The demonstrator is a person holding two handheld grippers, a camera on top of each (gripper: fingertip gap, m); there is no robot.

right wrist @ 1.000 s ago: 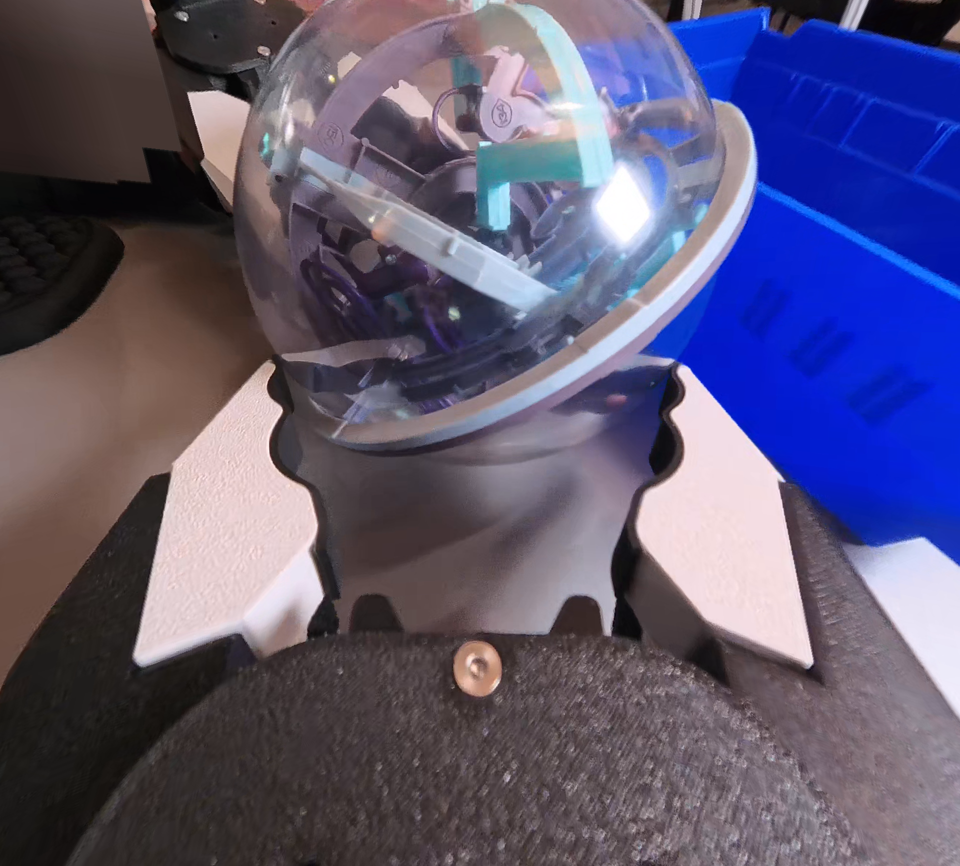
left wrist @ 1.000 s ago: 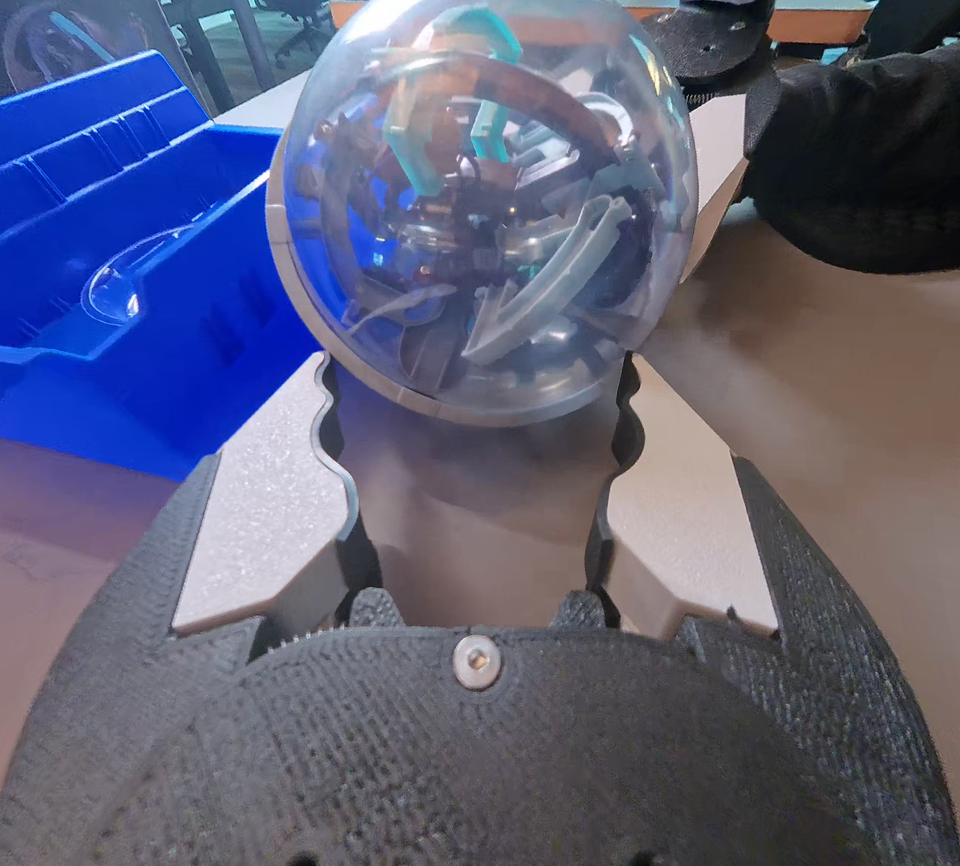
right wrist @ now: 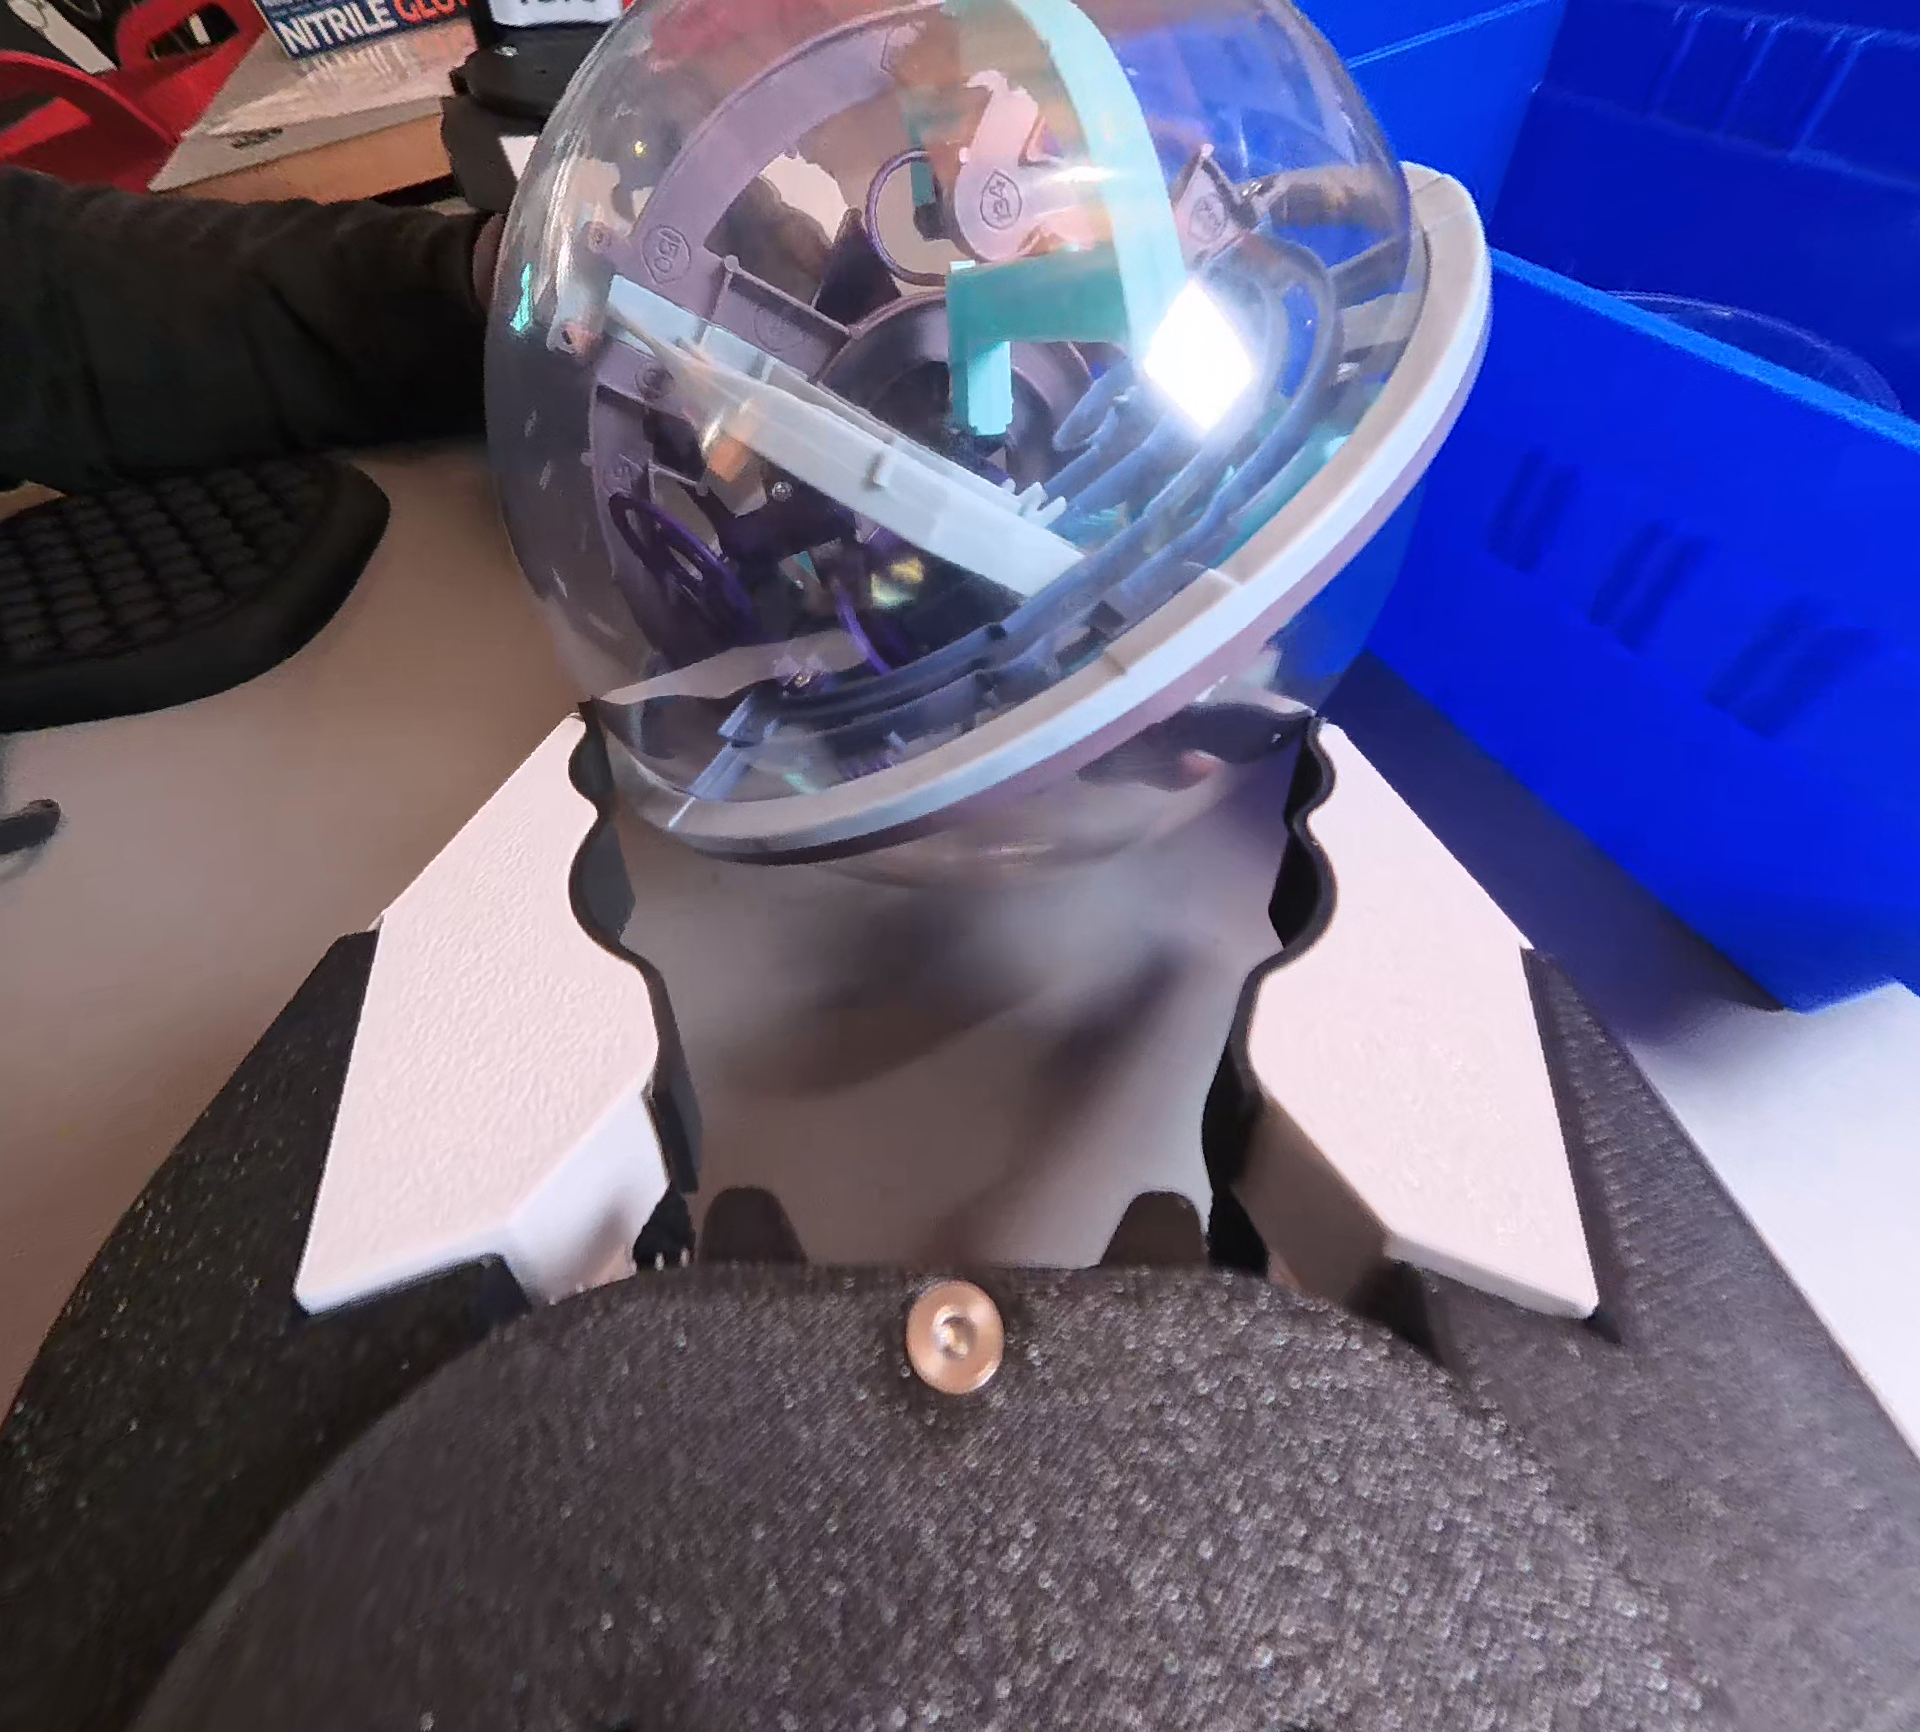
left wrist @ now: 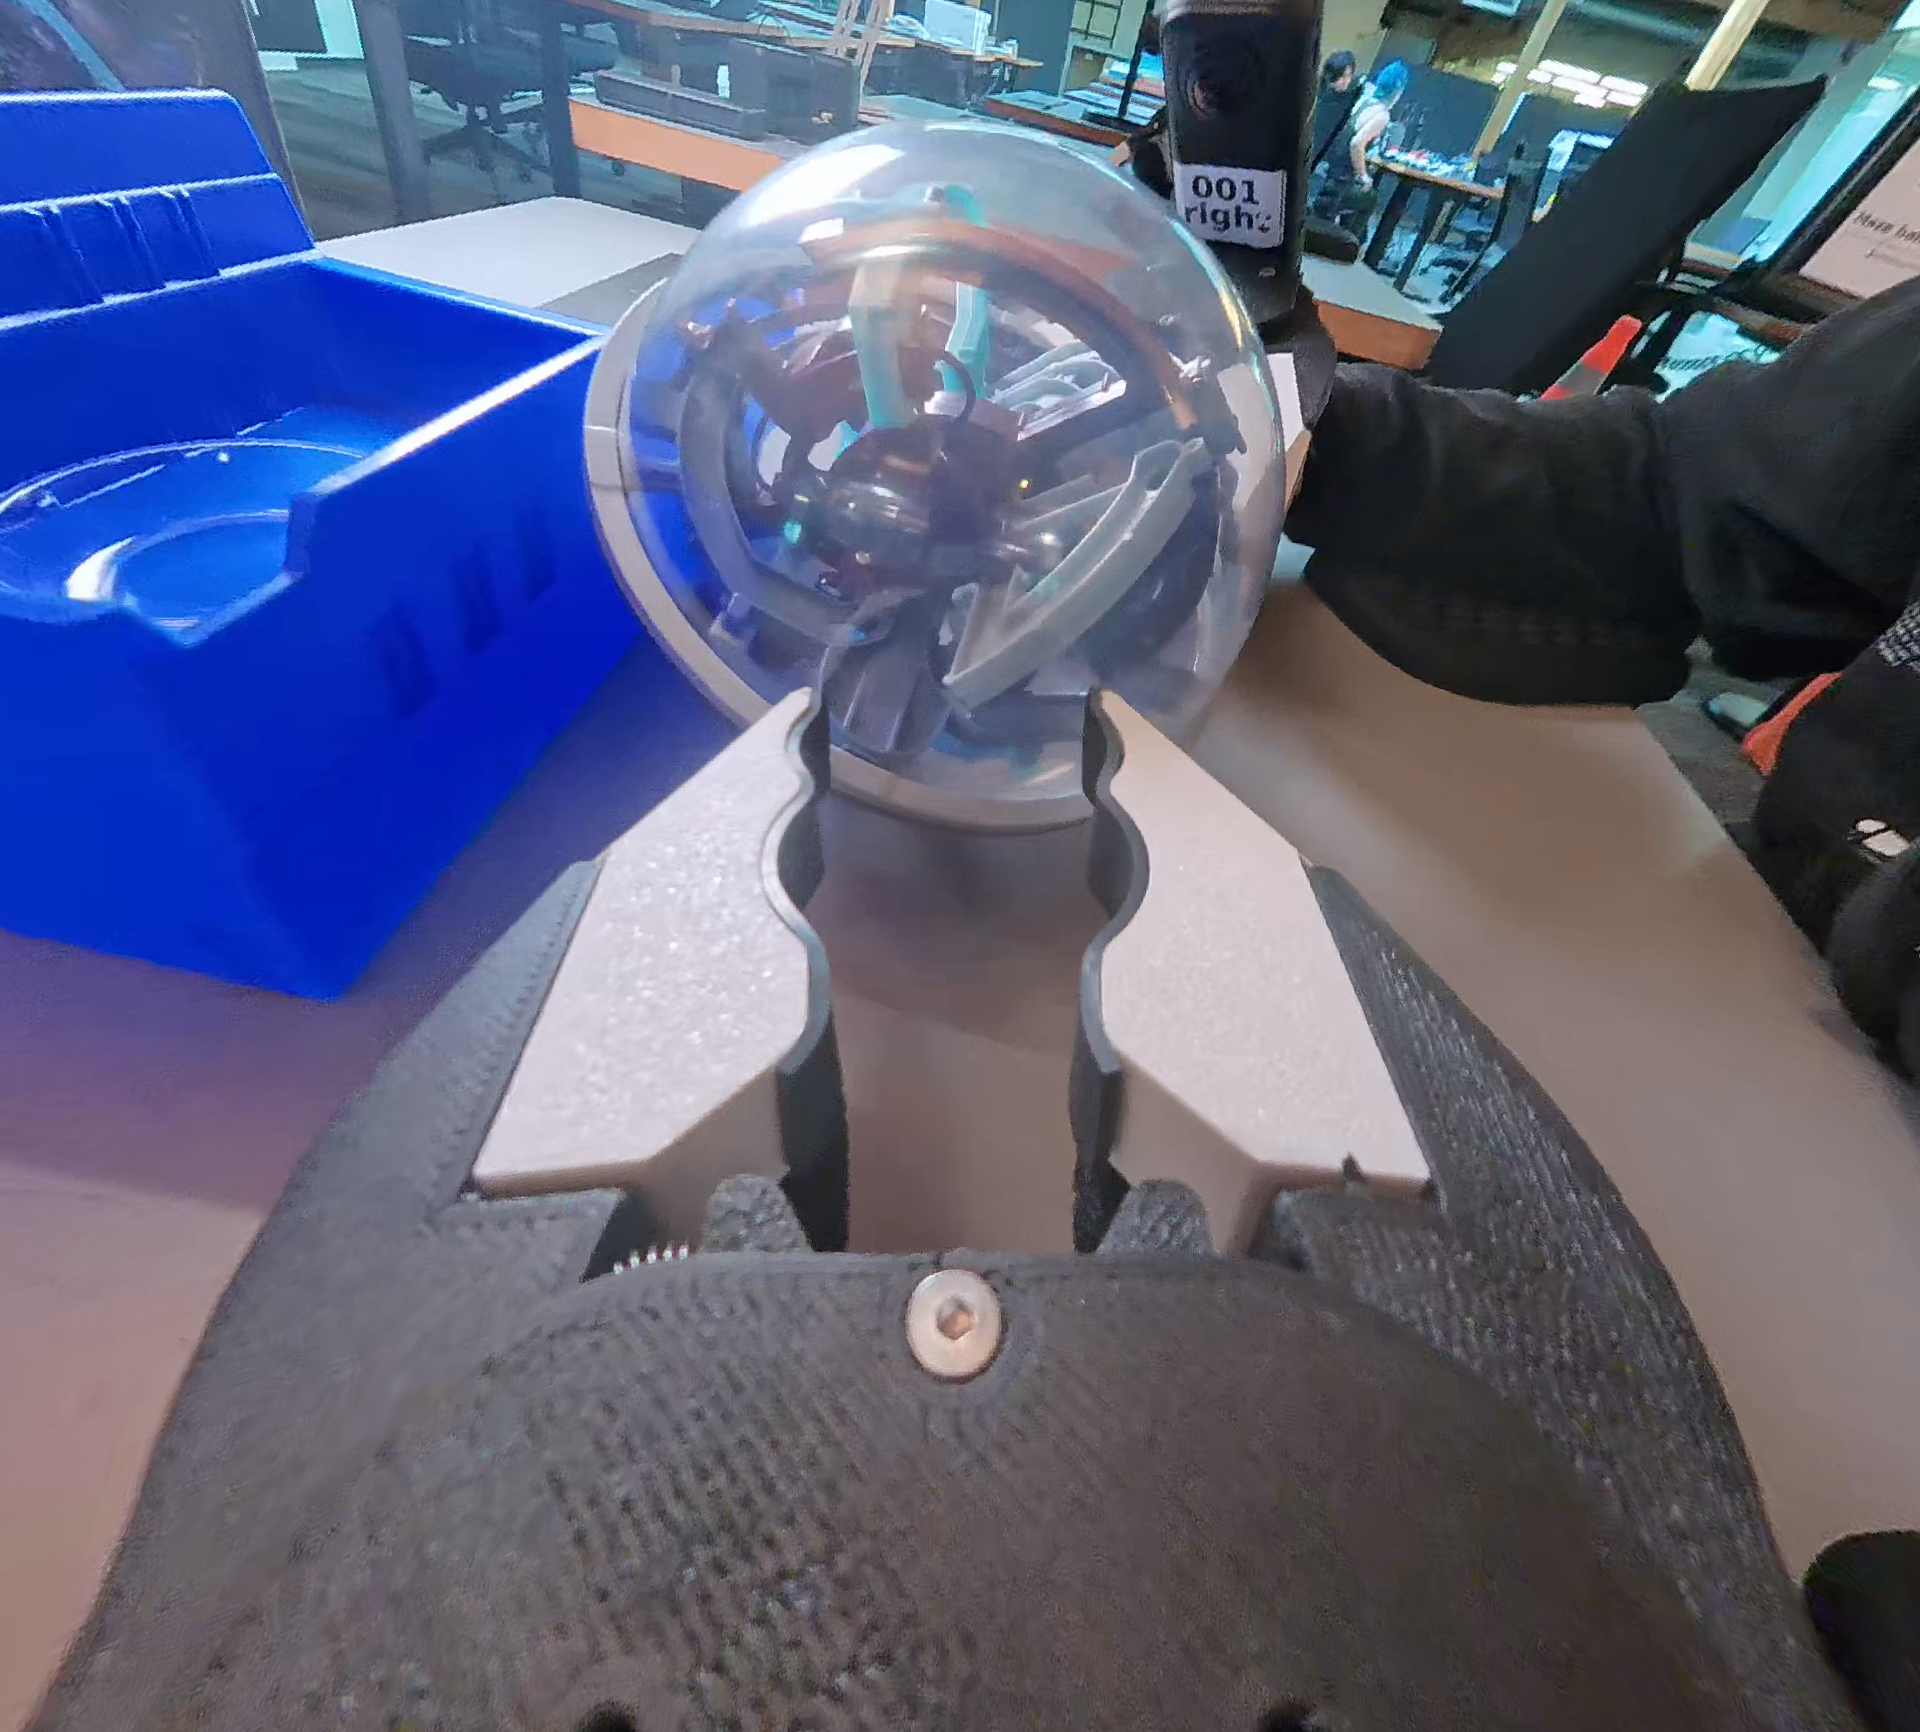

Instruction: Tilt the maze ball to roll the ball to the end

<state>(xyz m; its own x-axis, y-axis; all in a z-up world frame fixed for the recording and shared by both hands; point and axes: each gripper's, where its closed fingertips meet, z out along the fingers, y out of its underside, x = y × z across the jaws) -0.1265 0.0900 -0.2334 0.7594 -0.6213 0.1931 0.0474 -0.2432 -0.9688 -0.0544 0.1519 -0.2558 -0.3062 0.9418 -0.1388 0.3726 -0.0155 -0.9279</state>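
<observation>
The maze ball (left wrist: 935,487) is a clear sphere with a grey rim and grey, teal and brown tracks inside; it also shows in the right wrist view (right wrist: 956,394). It is held just above the table between both grippers, which face each other. My left gripper (left wrist: 951,711) has its jaws fairly narrow, tips pressed on the ball's lower near side. My right gripper (right wrist: 951,737) has wide jaws that cradle the ball's underside below the tilted rim. One of the right gripper's fingers (left wrist: 1294,425) shows behind the ball. I cannot pick out the small ball inside.
A blue bin (left wrist: 312,695) stands left of the ball, a clear dome (left wrist: 135,539) inside it; it also shows in the right wrist view (right wrist: 1662,539). A person's black-gloved hand (left wrist: 1558,539) holds the right gripper. A black mat (right wrist: 156,581) lies on the tan table (left wrist: 1455,955).
My left gripper's jaws have narrowed and it has drawn back, so the ball looks smaller. The ball has turned a little; its rim sits steeper in the right wrist view.
</observation>
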